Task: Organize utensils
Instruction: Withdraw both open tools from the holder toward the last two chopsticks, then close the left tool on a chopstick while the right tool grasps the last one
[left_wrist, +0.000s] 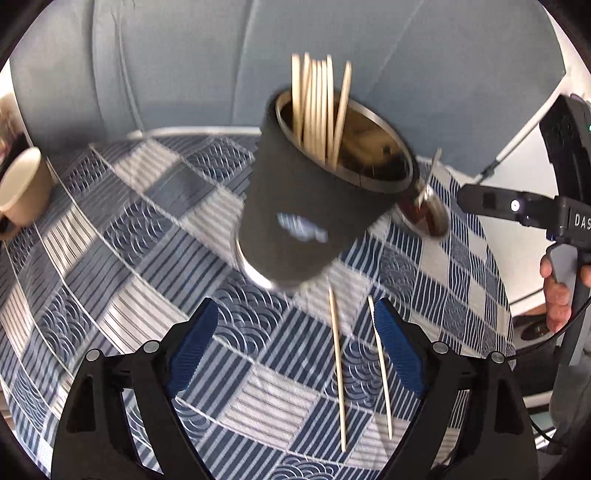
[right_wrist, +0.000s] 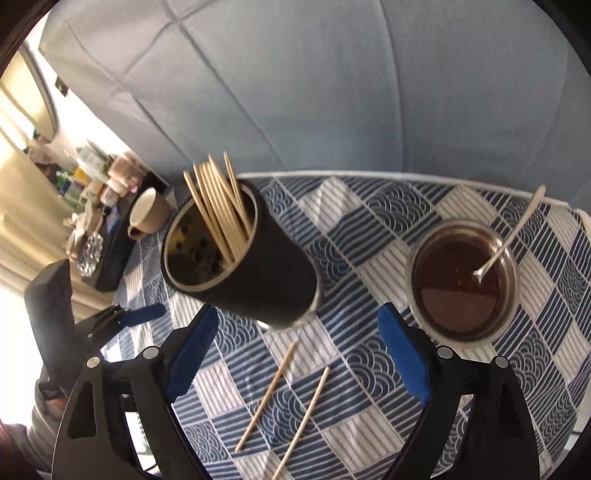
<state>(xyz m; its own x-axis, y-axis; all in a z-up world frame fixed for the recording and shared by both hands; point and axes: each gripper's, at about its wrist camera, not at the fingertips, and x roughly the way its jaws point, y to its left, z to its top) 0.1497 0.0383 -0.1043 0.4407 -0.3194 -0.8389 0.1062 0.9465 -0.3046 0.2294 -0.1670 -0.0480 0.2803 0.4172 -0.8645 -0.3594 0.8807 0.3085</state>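
With both my left gripper (left_wrist: 295, 354) and right gripper (right_wrist: 295, 354) spread wide and empty, I judged each loose chopstick (left_wrist: 337, 369) needed a centred pinch before lifting into the black holder (left_wrist: 317, 206).

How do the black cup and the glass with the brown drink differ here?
The black cup is tall and opaque; the glass is shorter and see-through. The black cup holds a bundle of wooden chopsticks; the glass holds brown liquid and a spoon. The cup stands nearer the two loose chopsticks. Both stand upright on the checked tablecloth.
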